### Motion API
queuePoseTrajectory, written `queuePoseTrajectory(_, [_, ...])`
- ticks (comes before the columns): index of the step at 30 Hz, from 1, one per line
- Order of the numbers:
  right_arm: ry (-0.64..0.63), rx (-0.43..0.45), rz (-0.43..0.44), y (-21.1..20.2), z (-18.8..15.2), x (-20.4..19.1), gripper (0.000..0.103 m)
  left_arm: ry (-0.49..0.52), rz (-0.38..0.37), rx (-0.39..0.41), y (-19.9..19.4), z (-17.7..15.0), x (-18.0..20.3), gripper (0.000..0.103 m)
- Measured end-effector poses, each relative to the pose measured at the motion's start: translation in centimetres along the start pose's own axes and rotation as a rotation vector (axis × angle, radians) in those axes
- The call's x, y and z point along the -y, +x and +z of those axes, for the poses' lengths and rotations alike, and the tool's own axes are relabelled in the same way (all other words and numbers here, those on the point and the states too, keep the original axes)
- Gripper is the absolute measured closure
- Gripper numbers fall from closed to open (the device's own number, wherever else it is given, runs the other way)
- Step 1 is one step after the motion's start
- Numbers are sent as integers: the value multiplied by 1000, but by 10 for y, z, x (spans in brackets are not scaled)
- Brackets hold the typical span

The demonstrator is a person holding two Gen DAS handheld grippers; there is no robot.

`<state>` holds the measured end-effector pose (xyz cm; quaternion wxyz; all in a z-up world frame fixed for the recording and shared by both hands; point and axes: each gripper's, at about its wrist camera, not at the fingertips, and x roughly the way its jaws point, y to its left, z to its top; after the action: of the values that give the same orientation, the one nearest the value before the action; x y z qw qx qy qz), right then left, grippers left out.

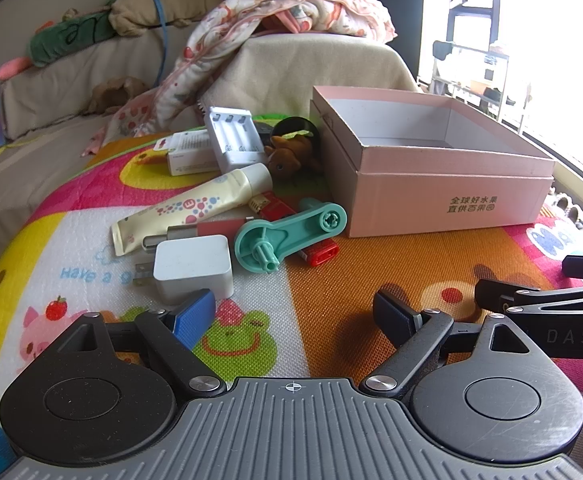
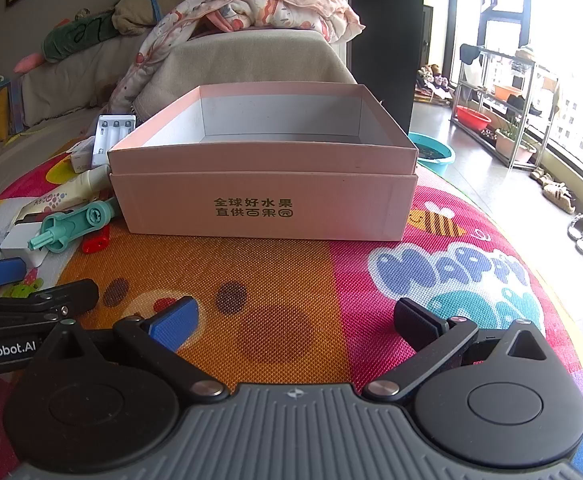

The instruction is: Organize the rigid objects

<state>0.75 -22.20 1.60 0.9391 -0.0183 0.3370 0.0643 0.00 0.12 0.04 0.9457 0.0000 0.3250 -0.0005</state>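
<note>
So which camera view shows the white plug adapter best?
The left wrist view: the white plug adapter lies close, whole, with its metal prongs visible. In the right wrist view it sits at the left edge, small and partly hidden behind the teal plastic part.

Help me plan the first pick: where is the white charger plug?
In the left wrist view, the white charger plug lies on the mat, left of the teal plastic crank, nearest the camera.

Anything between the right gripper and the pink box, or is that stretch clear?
Bare play mat only. In the right wrist view nothing lies between the open right gripper and the pink box; the clutter sits off to the left.
</note>
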Motion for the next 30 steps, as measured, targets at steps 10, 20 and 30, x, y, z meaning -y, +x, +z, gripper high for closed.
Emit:
queuePoseTrajectory(10, [0,0,0,2,1,-2,0,1,1,0,0,0,0,12])
queuePoseTrajectory(20, [-2,0,-2,0,2,1,0,1,0,0,0,0,0,12])
queuePoseTrajectory(30, [-33,-58,44,5,9,4,0,-5,-63,12,-5,2,-5,16])
